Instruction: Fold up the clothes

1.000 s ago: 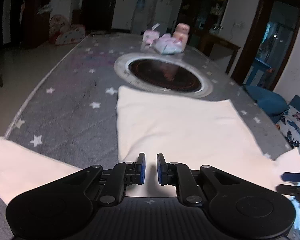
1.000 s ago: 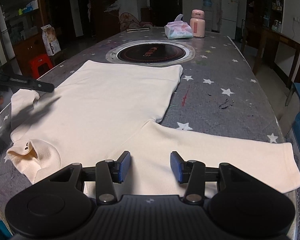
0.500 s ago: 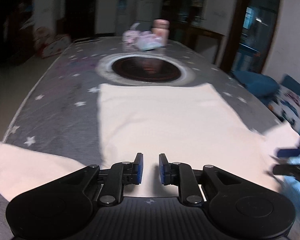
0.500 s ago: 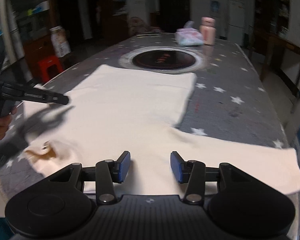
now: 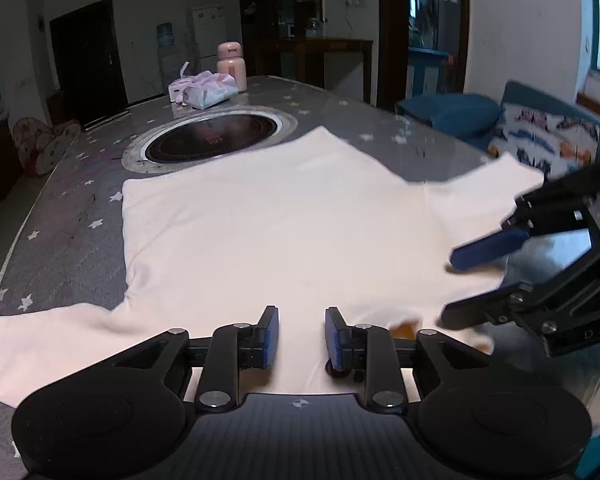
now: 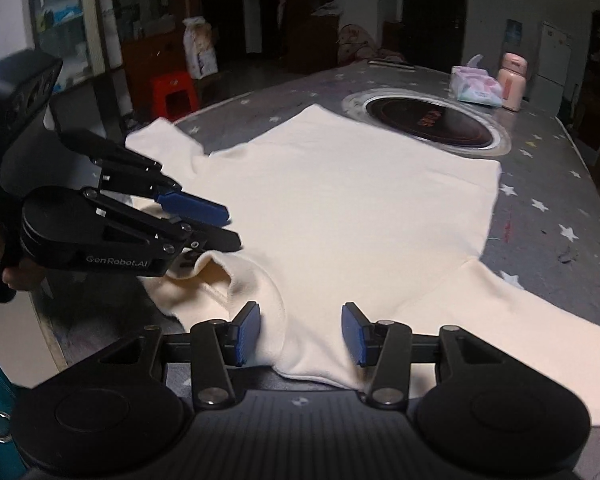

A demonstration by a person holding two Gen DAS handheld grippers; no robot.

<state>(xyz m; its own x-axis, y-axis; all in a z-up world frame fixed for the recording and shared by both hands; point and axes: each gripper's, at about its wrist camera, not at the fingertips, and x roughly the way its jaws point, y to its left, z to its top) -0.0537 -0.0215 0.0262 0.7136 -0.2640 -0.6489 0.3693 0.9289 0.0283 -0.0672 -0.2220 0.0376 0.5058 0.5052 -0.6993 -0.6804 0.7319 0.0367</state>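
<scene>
While the cream shirt point(image 5: 284, 216) lies spread flat across the star-patterned counter point(image 5: 76, 208), both sleeves out to the sides, the left claw point(image 5: 298, 336) hovers over its collar end with jaws opening and only flat cloth beneath the gap, nothing pinched. Just beside it, the right claw point(image 6: 300, 332) stands open over the turned-up neckline, its pads apart and pressing on nothing. Beyond the hem sits a round inset burner point(image 6: 430, 122), with a tissue pack point(image 6: 476, 88) and a pink bottle point(image 6: 512, 82) at the far end
</scene>
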